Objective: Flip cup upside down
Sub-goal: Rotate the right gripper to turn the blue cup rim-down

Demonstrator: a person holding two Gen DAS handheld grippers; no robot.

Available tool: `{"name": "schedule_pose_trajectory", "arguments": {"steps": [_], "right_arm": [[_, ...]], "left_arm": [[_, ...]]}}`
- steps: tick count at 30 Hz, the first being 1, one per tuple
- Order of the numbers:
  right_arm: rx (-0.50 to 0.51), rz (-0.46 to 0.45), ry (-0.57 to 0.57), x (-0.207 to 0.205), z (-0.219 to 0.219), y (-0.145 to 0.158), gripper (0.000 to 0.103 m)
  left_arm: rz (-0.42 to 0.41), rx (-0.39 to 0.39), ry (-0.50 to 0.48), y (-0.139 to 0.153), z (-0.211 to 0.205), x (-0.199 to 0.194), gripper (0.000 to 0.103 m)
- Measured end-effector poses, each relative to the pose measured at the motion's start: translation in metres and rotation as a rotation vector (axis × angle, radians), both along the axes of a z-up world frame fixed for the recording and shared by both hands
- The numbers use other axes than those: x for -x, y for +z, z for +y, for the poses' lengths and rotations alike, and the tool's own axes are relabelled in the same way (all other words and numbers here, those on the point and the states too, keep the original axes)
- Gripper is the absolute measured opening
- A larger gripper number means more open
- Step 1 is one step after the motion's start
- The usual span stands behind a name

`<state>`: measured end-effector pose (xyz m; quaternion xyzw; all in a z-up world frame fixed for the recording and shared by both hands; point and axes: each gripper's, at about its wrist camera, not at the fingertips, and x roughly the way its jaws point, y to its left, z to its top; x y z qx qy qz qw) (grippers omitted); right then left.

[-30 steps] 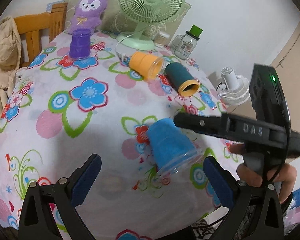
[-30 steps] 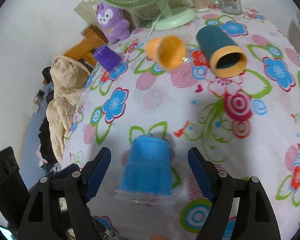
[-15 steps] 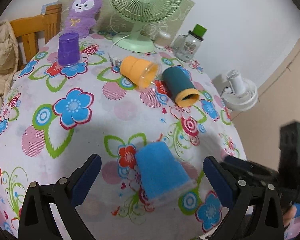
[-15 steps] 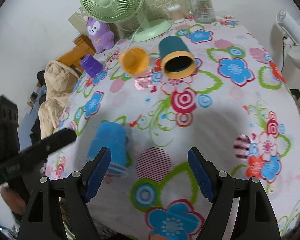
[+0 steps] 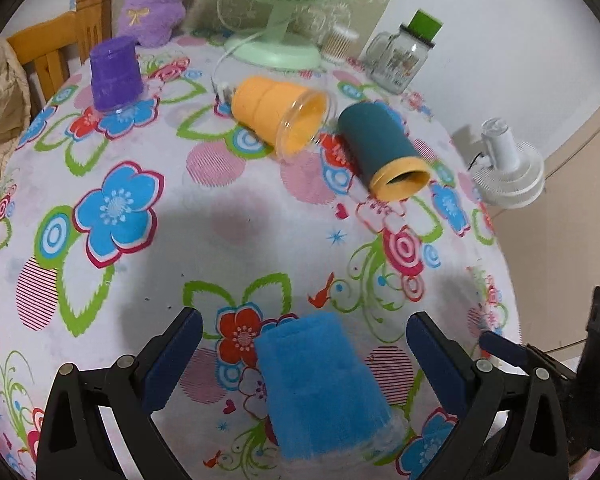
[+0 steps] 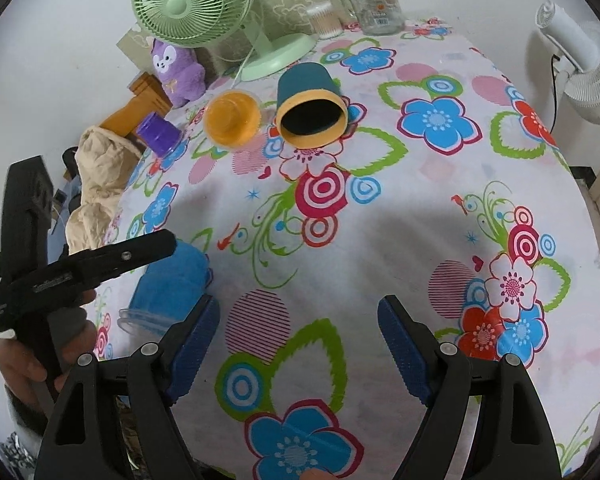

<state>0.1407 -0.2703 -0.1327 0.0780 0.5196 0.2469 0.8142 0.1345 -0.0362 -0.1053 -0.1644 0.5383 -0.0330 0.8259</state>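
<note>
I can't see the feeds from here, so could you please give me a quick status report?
Left gripper open, straddling the light blue fuzzy cup, which stands rim-down. Right gripper open, empty, beside it. Nothing in the way.

Across the top of your left wrist view, a purple plush toy (image 5: 156,0) sits upper left beside the pale green desk fan (image 5: 276,46), with a clear glass jar with a green lid (image 5: 404,60) to its right. A wooden chair (image 5: 56,52) shows at the left edge. A white floor fan (image 5: 508,168) stands off the flowered tablecloth (image 5: 120,216) at the right edge.
</note>
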Motion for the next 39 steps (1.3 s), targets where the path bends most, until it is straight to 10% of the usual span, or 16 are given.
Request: {"name": "schedule_pose_trajectory", "arguments": {"steps": [7, 16, 39], "right_arm": [[-0.025, 0.007, 0.002, -0.003, -0.005, -0.004, 0.084], [-0.04, 0.011, 0.018, -0.003, -0.004, -0.005, 0.084], [-0.054, -0.021, 0.063, 0.011, 0.006, 0.008, 0.084]], "left_arm": [[0.102, 0.017, 0.052, -0.019, 0.006, -0.008, 0.098], [0.155, 0.031, 0.023, -0.026, 0.001, -0.012, 0.059], [0.01, -0.011, 0.011, 0.028, -0.006, 0.007, 0.056]]}}
